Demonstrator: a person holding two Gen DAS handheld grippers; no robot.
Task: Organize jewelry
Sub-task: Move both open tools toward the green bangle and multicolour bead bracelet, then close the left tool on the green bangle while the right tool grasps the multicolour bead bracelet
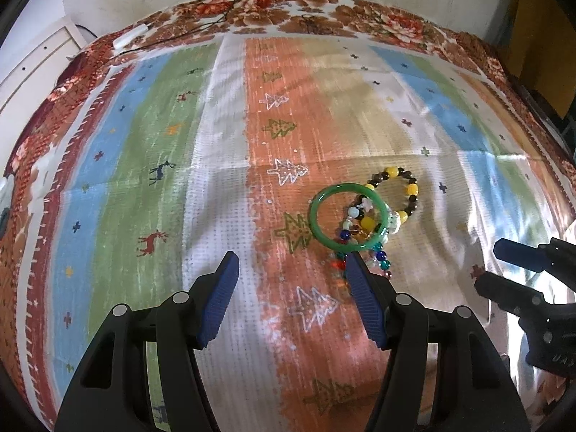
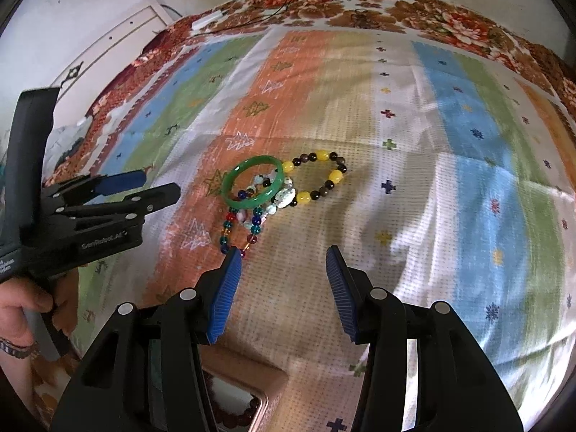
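Note:
A green bangle (image 1: pixel 316 216) (image 2: pixel 230 184) lies on the striped cloth on top of a yellow-and-brown bead bracelet (image 1: pixel 411 189) (image 2: pixel 334 176) and a multicoloured glass-bead bracelet (image 1: pixel 378 253) (image 2: pixel 225 239). My left gripper (image 1: pixel 291 262) is open and empty, just short of the pile; it also shows in the right wrist view (image 2: pixel 158 184). My right gripper (image 2: pixel 284 255) is open and empty, near the pile's right side; it also shows in the left wrist view (image 1: pixel 489 266).
A tan jewelry box (image 2: pixel 248 392) with dark red beads inside sits under my right gripper at the near edge. The striped cloth (image 1: pixel 223 144) lies over a floral blanket (image 1: pixel 324 10). Black cables (image 1: pixel 216 21) run along the far edge. A white cabinet (image 2: pixel 118 36) stands far left.

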